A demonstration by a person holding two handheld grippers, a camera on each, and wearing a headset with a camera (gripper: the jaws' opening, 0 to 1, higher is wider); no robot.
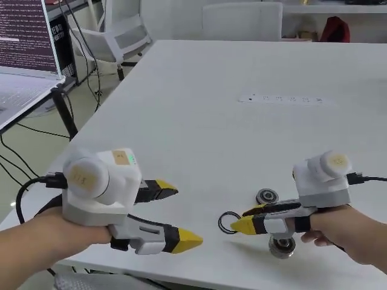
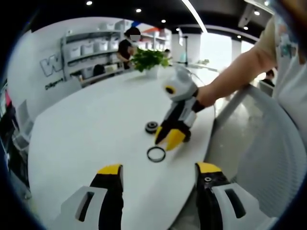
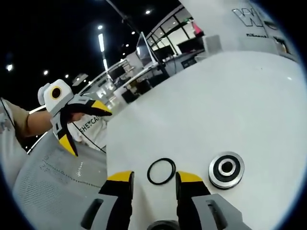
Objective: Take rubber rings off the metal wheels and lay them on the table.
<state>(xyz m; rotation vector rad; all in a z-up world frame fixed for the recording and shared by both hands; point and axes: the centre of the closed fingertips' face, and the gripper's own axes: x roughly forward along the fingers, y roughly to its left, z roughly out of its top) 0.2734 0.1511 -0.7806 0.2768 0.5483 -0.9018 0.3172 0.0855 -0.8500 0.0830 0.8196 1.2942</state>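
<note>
A black rubber ring [image 1: 228,222] lies flat on the white table [image 1: 199,121] near its front edge. My right gripper [image 1: 242,225] is low over the table, open, its yellow tips just short of the ring [image 3: 161,171], with nothing held. One metal wheel [image 1: 266,196] lies beyond that gripper, and a second wheel [image 1: 282,246] sits under it. My left gripper [image 1: 178,212] hovers to the left, open wide and empty, pointing at the ring [image 2: 156,154]. From there I see the right gripper [image 2: 168,139] and a wheel [image 2: 151,127]. The far wheel [image 3: 226,169] shows its steel hub.
A white power strip [image 1: 281,99] lies farther back on the table. A laptop [image 1: 24,42] on a stand with trailing cables is at the left, and white chairs [image 1: 242,18] stand behind. The table's front edge runs just under both grippers.
</note>
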